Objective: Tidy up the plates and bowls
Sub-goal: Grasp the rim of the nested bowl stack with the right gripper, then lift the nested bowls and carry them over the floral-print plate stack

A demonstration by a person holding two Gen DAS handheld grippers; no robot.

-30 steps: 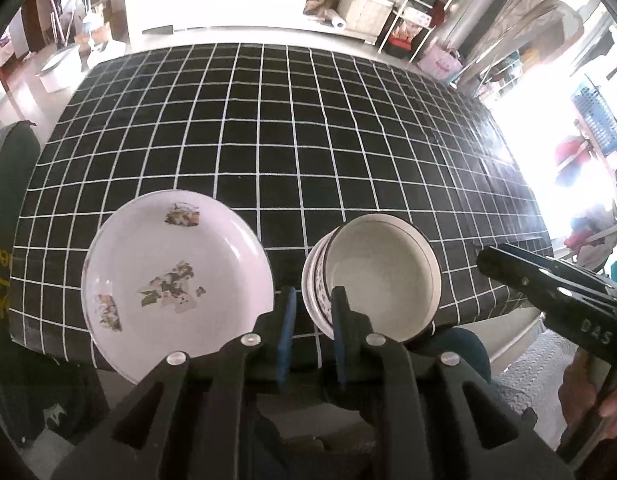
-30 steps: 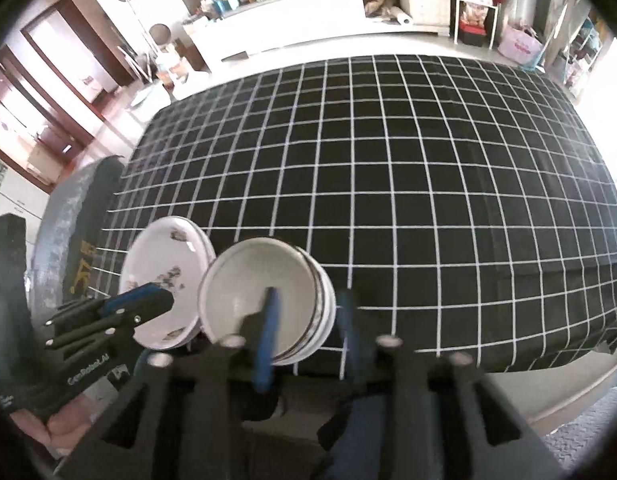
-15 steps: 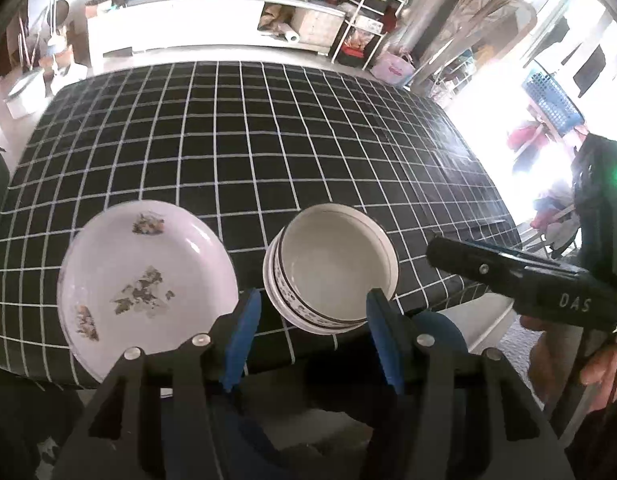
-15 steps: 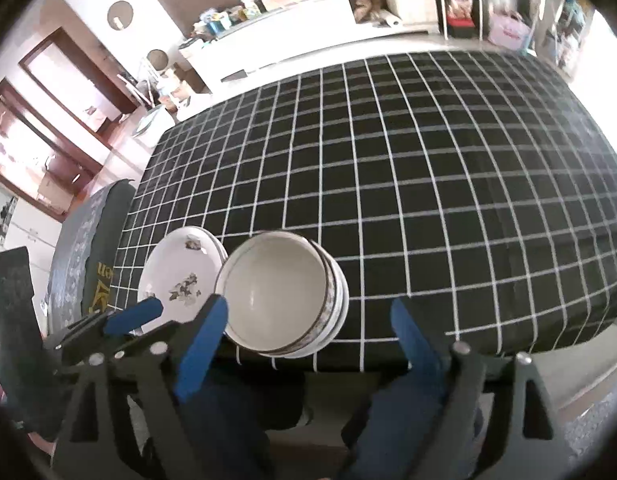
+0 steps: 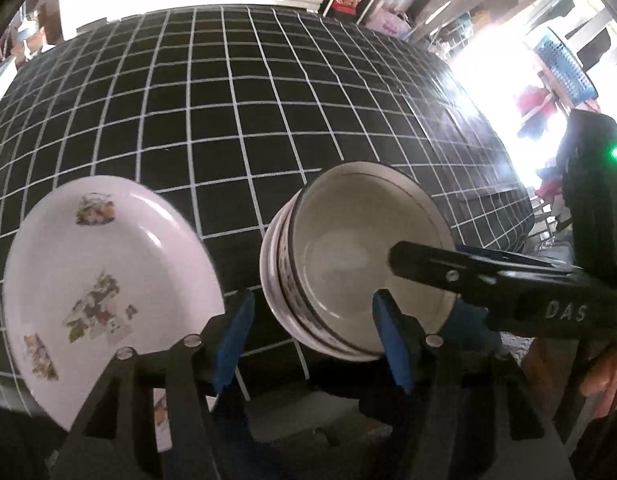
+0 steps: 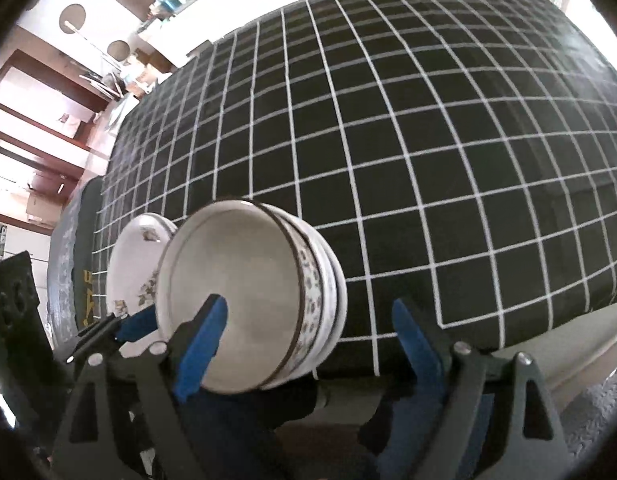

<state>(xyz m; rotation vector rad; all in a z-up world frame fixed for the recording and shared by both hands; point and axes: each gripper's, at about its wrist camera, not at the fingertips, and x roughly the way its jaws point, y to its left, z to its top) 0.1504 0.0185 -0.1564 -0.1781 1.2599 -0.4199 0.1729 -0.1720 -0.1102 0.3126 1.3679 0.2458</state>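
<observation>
A stack of bowls (image 5: 360, 264) sits at the near edge of the checked tabletop (image 5: 228, 100), just beside a flowered plate (image 5: 104, 280) on its left. The left gripper (image 5: 312, 344) and right gripper (image 6: 308, 344) hang spread, gripping nothing; the bowl count seems three, though blur hides it.
</observation>
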